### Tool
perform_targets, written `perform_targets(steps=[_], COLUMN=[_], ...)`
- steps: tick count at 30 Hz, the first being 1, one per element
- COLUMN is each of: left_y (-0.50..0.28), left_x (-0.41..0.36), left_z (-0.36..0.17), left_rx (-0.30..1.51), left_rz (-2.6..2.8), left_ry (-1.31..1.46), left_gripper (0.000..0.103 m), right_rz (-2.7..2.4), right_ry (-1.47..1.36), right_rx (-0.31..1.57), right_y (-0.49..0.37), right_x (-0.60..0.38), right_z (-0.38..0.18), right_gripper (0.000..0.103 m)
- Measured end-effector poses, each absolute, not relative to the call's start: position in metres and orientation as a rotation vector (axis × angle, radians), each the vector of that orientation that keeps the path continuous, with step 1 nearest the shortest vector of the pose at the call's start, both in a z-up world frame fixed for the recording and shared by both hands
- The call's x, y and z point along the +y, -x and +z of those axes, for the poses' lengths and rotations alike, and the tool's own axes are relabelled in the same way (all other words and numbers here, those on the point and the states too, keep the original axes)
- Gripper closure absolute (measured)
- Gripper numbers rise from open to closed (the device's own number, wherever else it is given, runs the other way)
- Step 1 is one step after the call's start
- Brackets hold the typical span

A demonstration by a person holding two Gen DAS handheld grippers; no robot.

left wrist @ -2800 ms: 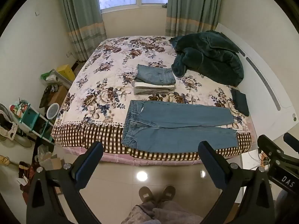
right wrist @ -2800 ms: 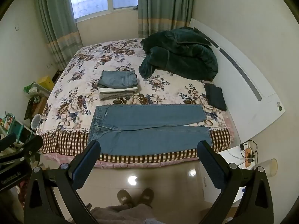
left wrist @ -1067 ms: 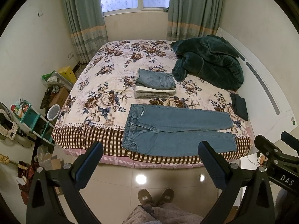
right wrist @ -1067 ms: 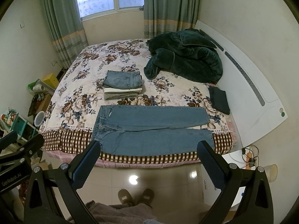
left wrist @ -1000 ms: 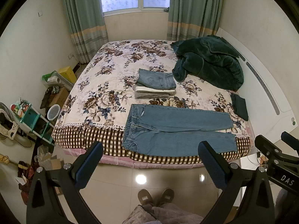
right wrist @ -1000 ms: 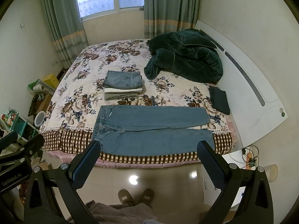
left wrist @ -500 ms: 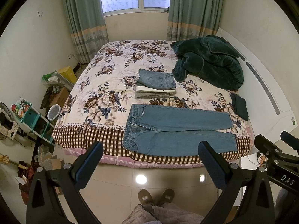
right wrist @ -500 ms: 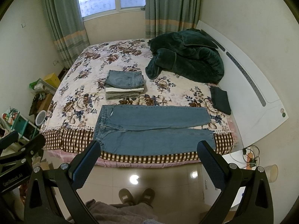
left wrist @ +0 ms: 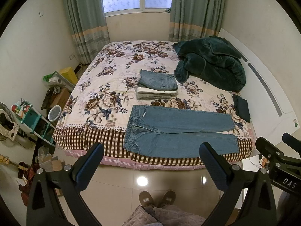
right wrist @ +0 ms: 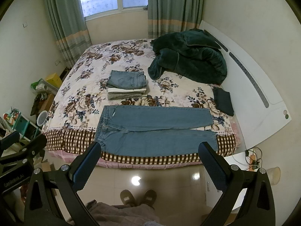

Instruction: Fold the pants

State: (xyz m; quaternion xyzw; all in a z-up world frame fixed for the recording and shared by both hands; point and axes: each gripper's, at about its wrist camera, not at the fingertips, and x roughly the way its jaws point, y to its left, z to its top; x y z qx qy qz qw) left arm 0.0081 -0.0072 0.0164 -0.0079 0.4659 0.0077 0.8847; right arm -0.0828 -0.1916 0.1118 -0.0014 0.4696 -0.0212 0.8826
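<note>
Blue jeans (left wrist: pixel 178 131) spread flat along the near edge of the bed (left wrist: pixel 112 86), center of frame, waistband at left, legs running right. Likely heavy, soft denim, not slippery; best taken at the waistband corner and the hem (judged only). Left tool (left wrist: pixel 150 162) and right tool (right wrist: pixel 148 162) both wide open, holding nothing, well short of the bed. Behind: folded clothes stack (left wrist: pixel 157 84), dark green blanket (left wrist: pixel 210 64) at upper right, curtained window beyond.
</note>
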Motion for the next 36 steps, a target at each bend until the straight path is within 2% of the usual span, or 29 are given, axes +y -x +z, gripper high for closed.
perform_targets(steps=[13, 23, 32, 36], left_y=[-0.023, -0.071, -0.169, -0.246], left_x=[-0.006, -0.024, -0.039, -0.033], left_z=[0.016, -0.023, -0.076, -0.126], left_rx=[0.975, 0.986, 1.051, 1.153], left_rz=[0.037, 0.141, 0.198, 0.217], left_ry=[0.03, 0.03, -0.021, 0.004], left_gripper=[0.0, 0.0, 0.0, 0.0], right_rz=[-0.033, -0.11, -0.21, -0.272], right_ry=[-0.015, -0.052, -0.088, -0.16], right_rx=[1.0, 1.042, 1.073, 1.13], right_y=[0.074, 0.016, -0.092, -0.166], right_x=[-0.207, -0.266, -0.335, -0.366], right_z=[0.094, 0.049, -0.005, -0.048], right_gripper=[0.0, 0.0, 0.0, 0.0])
